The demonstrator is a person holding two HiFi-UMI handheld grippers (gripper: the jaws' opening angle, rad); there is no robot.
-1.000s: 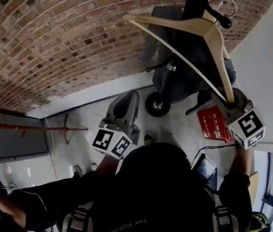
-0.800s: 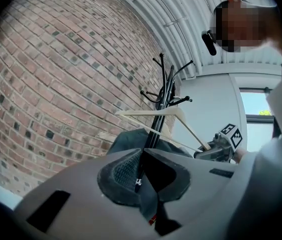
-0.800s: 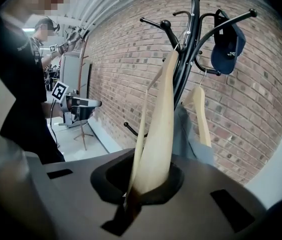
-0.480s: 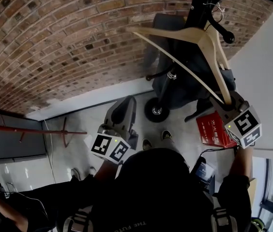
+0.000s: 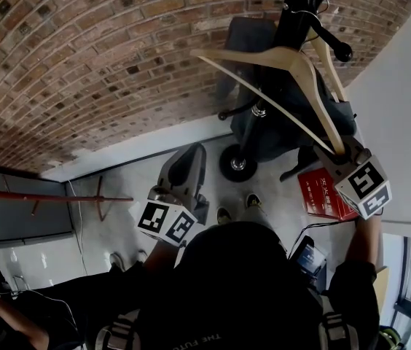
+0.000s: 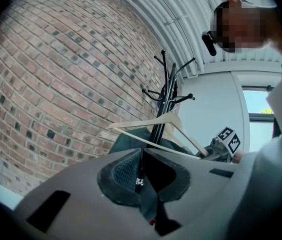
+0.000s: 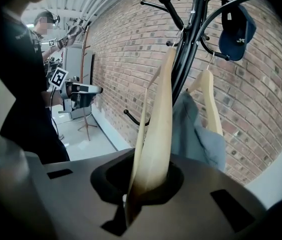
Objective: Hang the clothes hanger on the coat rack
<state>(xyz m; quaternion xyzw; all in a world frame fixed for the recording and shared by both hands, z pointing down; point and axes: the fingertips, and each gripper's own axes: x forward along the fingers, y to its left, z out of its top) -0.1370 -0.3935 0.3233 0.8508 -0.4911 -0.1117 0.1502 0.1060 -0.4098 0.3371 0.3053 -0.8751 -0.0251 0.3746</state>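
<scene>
a curved brick wall [image 5: 81,64] fills the upper left of the head view, and the black coat rack [image 5: 291,28] stands against it at the upper right, its arms spreading past the top edge. a grey garment [image 7: 201,134] hangs on the rack from a second hanger [image 7: 208,96], right of centre in the right gripper view, with a blue cap [image 7: 236,29] on an arm at the upper right. the wooden clothes hanger [image 5: 278,55] sits in front of the pole in the upper right of the head view, tilted, its metal hook [image 5: 321,12] up among the rack's arms; whether the hook is seated over a peg cannot be told. the right gripper [image 5: 339,157] is clamped tight on the end of one hanger arm, at the right edge. the left gripper [image 5: 186,162], at lower centre, has its jaws together on nothing and points toward the rack. the hanger looks light and rigid, with smooth varnished wood that could pivot or slip between the pads; held at the arm's tip it acts as a long lever, so the hook probably swings easily. a hold nearer the neck would likely steer it better.
</scene>
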